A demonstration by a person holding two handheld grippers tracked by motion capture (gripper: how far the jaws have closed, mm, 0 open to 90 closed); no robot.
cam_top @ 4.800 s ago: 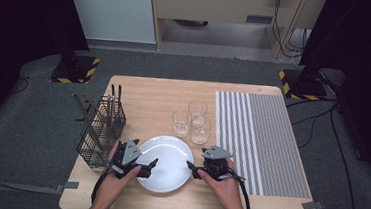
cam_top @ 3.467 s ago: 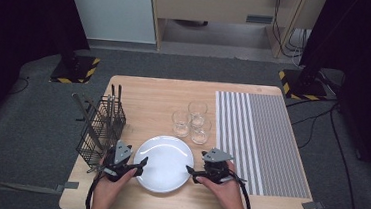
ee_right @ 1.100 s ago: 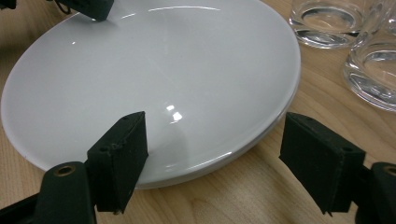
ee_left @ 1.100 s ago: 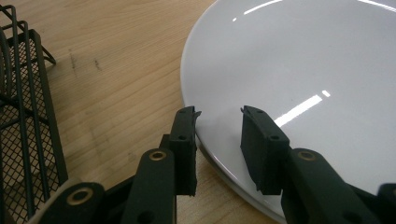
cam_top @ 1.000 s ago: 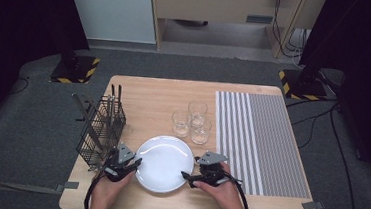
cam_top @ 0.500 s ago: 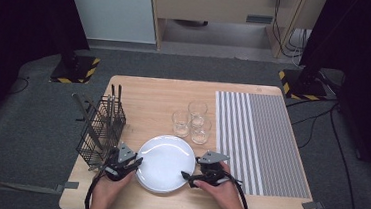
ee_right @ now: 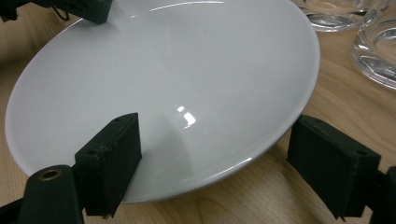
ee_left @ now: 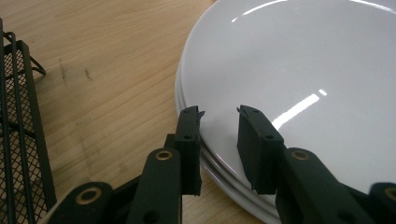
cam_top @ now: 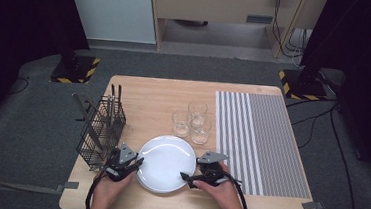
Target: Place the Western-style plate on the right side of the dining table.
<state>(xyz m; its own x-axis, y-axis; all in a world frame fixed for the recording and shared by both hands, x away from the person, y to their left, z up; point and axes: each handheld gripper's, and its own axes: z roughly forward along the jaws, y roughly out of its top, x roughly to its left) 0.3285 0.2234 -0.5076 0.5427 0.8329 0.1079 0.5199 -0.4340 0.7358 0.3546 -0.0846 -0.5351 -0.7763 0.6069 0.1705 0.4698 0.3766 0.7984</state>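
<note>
- The wooden desk (cam_top: pixel 154 89) stood on grey carpet before dark curtains; no writing could be read on anything.
- A black wire rack (cam_top: pixel 100 130) stood at the left, three glasses (cam_top: pixel 195 121) beyond the plates, a striped mat (cam_top: pixel 259 135) at the right.
- The stack of white plates (cam_top: pixel 165 163) lay near, between both tongs.
- The left tongs (ee_left: pixel 219 116) straddled the top plate's left rim, parted and not pressing it.
- The right tongs (ee_right: pixel 217 154) stood wide open around the right rim.
</note>
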